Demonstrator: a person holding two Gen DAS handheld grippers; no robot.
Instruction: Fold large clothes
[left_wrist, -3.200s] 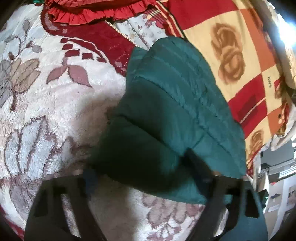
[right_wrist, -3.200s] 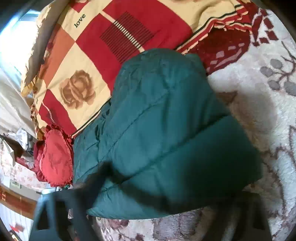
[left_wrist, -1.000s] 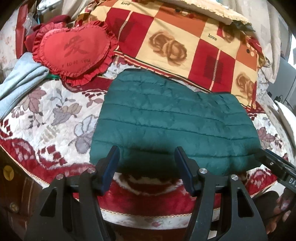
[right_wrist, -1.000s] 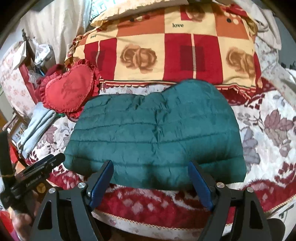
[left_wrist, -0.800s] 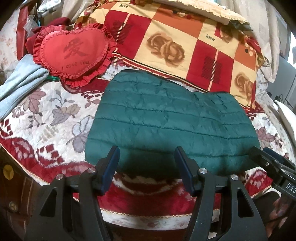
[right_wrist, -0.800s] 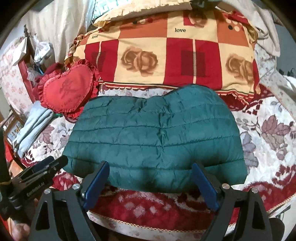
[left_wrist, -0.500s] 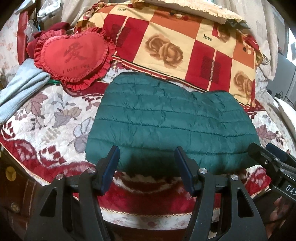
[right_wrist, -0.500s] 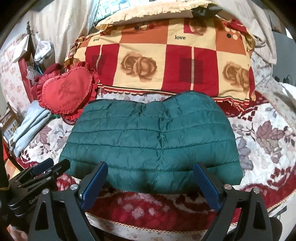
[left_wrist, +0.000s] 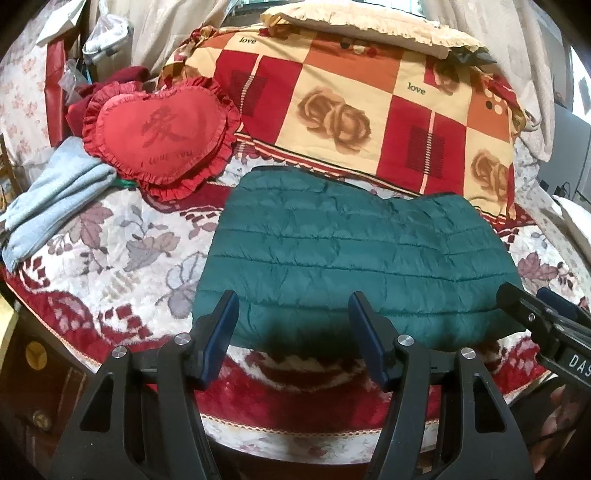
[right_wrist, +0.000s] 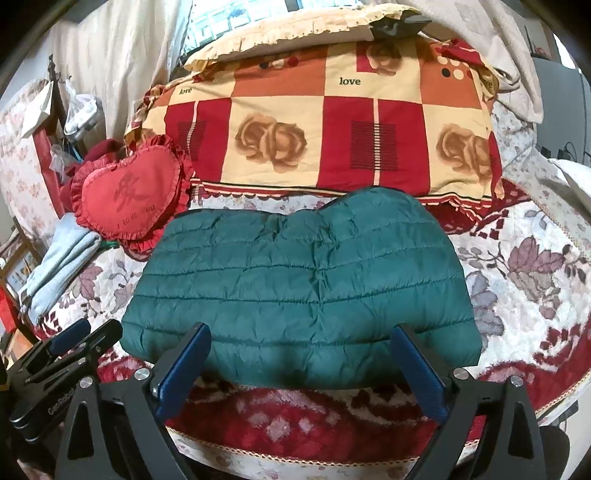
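A dark green quilted jacket (left_wrist: 354, 254) lies folded into a flat rectangle on the floral bedspread (left_wrist: 122, 254); it also shows in the right wrist view (right_wrist: 303, 288). My left gripper (left_wrist: 293, 314) is open and empty, held back from the jacket's near edge. My right gripper (right_wrist: 301, 345) is open and empty, also short of the near edge. The right gripper shows at the right edge of the left wrist view (left_wrist: 543, 317), and the left gripper shows at the lower left of the right wrist view (right_wrist: 62, 350).
A red heart-shaped cushion (left_wrist: 159, 133) and a folded light blue garment (left_wrist: 51, 199) lie left of the jacket. A large red and cream checked quilt (left_wrist: 369, 107) lies behind it. The bed's front edge (left_wrist: 295, 432) is just below the grippers.
Both grippers let go of the jacket and pulled back from the bed. The jacket now lies flat and folded, seen from farther off.
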